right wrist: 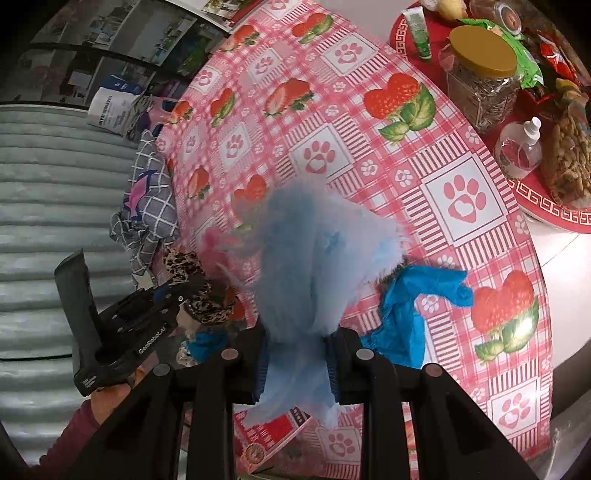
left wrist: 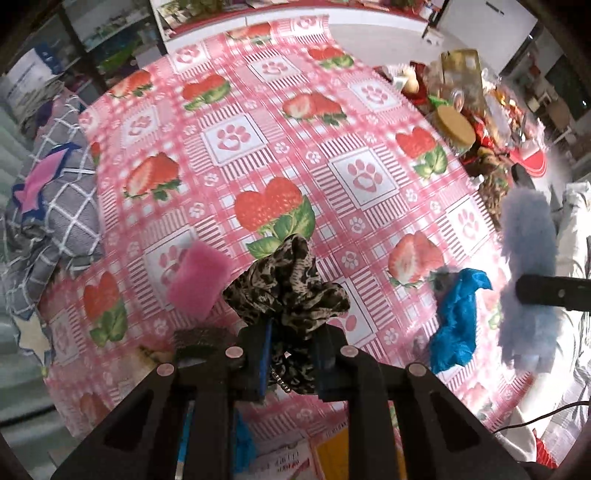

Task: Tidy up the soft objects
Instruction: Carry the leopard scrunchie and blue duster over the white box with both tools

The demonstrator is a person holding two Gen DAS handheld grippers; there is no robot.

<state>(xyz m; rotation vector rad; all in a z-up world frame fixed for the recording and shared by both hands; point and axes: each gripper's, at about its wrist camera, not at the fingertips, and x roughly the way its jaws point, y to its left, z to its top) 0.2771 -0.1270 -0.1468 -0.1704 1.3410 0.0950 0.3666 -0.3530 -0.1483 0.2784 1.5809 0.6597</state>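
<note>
Step in hand: carrying. Left tongs (left wrist: 291, 363) clamp our leopard-print scrunchie (left wrist: 291, 291); right tongs (right wrist: 297, 363) clamp pale-blue fluffy scrunchie (right wrist: 306, 258). Next, we judge: place them somewhere together.

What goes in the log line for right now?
left gripper: shut on scrunchie | right gripper: shut on fluffy thing | blue cloth: on table

A pink checked tablecloth (left wrist: 295, 122) printed with strawberries and paw prints covers the table. At its far right edge a jar with a tan lid (right wrist: 482, 79) stands on a red tray (right wrist: 546, 206), beside a clear spray bottle (right wrist: 519, 149) and a green-and-white tube (right wrist: 419, 31)
</note>
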